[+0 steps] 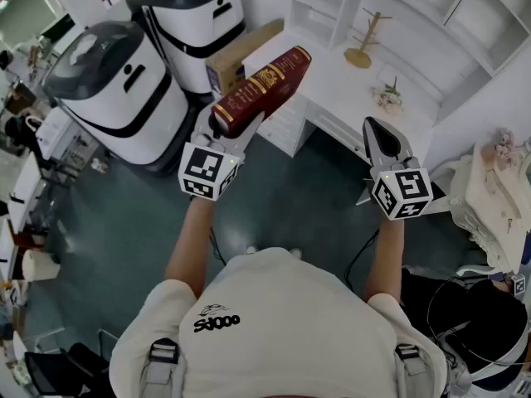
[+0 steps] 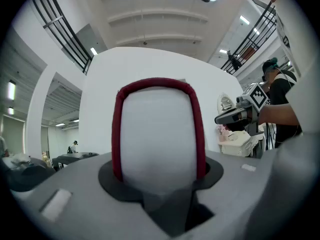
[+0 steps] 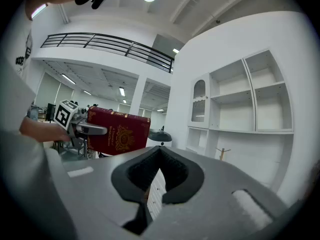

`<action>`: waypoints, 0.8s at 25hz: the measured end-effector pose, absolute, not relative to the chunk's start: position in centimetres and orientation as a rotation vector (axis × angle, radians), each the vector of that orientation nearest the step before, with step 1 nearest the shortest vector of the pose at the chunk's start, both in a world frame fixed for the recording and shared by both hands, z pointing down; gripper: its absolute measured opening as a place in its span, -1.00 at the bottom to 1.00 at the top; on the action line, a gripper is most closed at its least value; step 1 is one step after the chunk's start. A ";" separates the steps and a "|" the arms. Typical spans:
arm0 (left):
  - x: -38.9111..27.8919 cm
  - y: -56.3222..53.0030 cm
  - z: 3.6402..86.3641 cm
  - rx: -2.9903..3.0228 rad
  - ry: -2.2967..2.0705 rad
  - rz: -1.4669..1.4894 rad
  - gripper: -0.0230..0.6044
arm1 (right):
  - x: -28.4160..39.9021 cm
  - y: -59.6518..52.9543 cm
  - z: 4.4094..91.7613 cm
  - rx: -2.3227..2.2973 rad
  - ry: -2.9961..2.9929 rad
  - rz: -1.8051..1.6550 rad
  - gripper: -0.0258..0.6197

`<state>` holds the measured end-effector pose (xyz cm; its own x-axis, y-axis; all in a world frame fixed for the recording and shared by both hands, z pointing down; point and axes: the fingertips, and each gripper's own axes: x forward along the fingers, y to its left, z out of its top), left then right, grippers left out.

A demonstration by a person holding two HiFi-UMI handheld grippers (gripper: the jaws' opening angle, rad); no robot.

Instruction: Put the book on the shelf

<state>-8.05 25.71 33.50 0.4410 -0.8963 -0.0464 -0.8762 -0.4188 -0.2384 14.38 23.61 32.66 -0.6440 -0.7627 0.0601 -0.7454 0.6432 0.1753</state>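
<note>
Here | left gripper pinched book by one end, held aloft spine up, likely for carrying toward shelf | right gripper pressed together, empty, hung beside as spare | book not yet shelved

I log the book as dark red with gold ornament; shelf, plain white; bench, white; floor, dark teal.

Shelf bays open; wooden stand occupies desktop.
</note>
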 end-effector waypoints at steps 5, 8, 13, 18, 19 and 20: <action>-8.6 25.4 34.1 -2.485 1.558 -0.122 -0.15 | 13.9 23.4 32.9 1.266 -2.735 -0.192 -0.92; -8.8 24.9 34.3 -2.492 1.552 -0.120 -0.15 | 13.9 23.1 32.9 1.288 -2.748 -0.178 -0.92; -10.4 24.2 34.3 -2.502 1.533 -0.096 -0.15 | 12.7 22.9 32.8 1.311 -2.723 -0.207 -0.92; -11.6 22.1 34.1 -2.516 1.518 -0.068 -0.15 | 12.1 21.3 32.3 1.353 -2.700 -0.219 -0.92; -11.7 21.6 34.0 -2.522 1.514 -0.064 -0.15 | 12.0 20.9 32.2 1.363 -2.695 -0.217 -0.92; -12.0 21.3 34.0 -2.528 1.508 -0.060 -0.15 | 11.9 20.6 32.1 1.377 -2.689 -0.214 -0.92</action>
<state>-11.98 21.26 33.96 0.4797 -0.8750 -0.0656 -0.8670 -0.4612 -0.1887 11.86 20.61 32.08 -0.5816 -0.8127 0.0364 -0.7967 0.5781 0.1763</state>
